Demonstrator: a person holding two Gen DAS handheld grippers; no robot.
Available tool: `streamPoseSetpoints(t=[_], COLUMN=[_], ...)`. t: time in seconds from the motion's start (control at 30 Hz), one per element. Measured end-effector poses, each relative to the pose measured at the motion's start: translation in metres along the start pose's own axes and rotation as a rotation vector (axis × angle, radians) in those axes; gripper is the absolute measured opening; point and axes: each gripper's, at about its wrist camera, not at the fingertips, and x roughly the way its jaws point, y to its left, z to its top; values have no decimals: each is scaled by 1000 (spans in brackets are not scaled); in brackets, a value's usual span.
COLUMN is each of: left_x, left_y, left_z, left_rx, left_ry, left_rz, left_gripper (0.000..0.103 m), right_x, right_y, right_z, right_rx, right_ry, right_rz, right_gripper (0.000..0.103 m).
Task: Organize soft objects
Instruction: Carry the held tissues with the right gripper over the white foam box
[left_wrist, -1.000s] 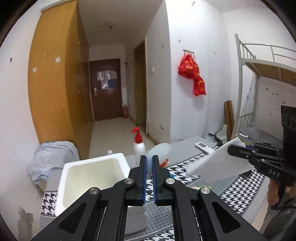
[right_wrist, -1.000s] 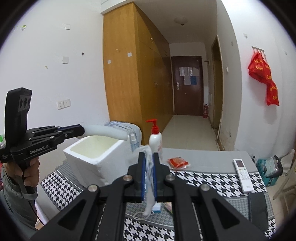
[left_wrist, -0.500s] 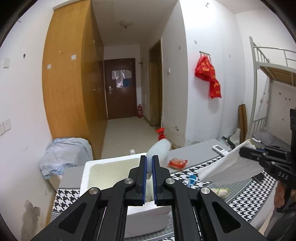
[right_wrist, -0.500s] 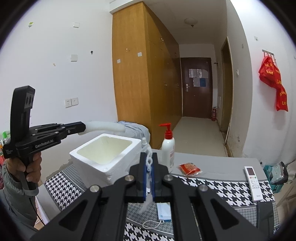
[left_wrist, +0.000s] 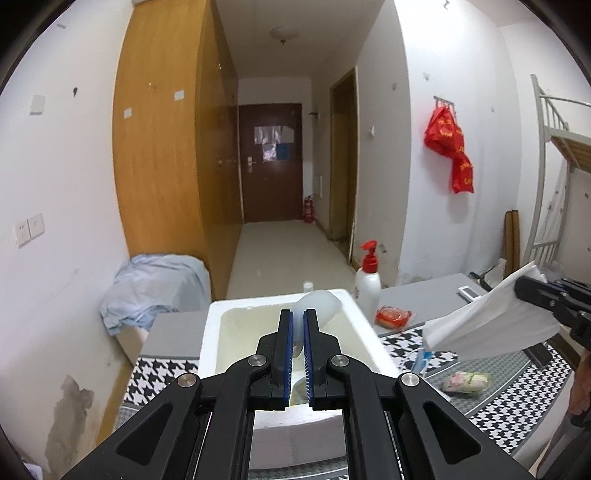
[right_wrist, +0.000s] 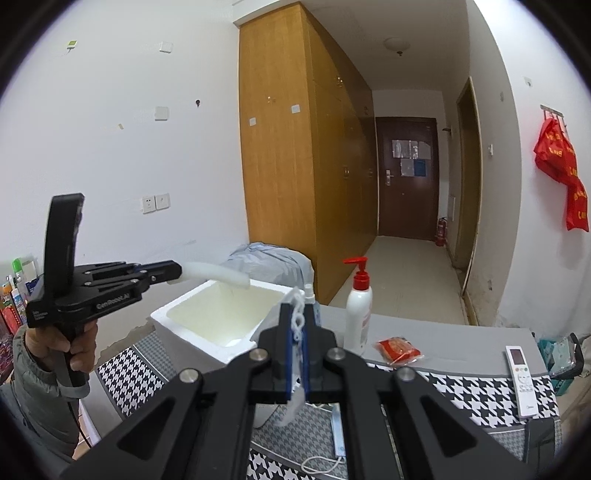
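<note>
Foam tube (right_wrist: 216, 274) sits pinched in our left tongs (right_wrist: 173, 274), its long side pointing out over the white box (right_wrist: 218, 317), right below. Our right tongs (right_wrist: 298, 334) squeeze a white cloth (left_wrist: 491, 321), farther off, beside the box.

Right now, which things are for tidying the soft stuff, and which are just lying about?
For the job:
- white foam tube in the left gripper
- folded white tissue stack in the right gripper
- white foam box

Lying about:
- white pump bottle with red top
- red snack packet
- white remote control
</note>
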Motion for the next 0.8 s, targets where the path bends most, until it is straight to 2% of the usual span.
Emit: streamPoseSetpoints(t=[0.43,0.5,0.57,0.6,0.67,0.7,0.8], left_x=[41,46,49,49,45,43,34], left_y=[13,15,16,17,17,17,20], left_z=[-10,-12,-12,-12,-13,-12,-11], left_rx=[-24,-26,-32,-35,-34,-33,-44], left_ry=[116,135,147,146,126,118,73], left_rz=[28,32,24,30,36,35,49], left_gripper=[6,9,21,35,75,80,90], right_x=[7,8,10,10,10,11,12], right_y=[4,3,4,5,5,6,8], right_z=[6,7,7,8,9,9,11], right_rx=[1,3,0,0,1,-2,-6], right_ry=[4,7,8,9,11,11,10], right_rz=[-11,-13,-18,-17,-16,-17,-17], right_gripper=[6,6,6,6,6,6,6])
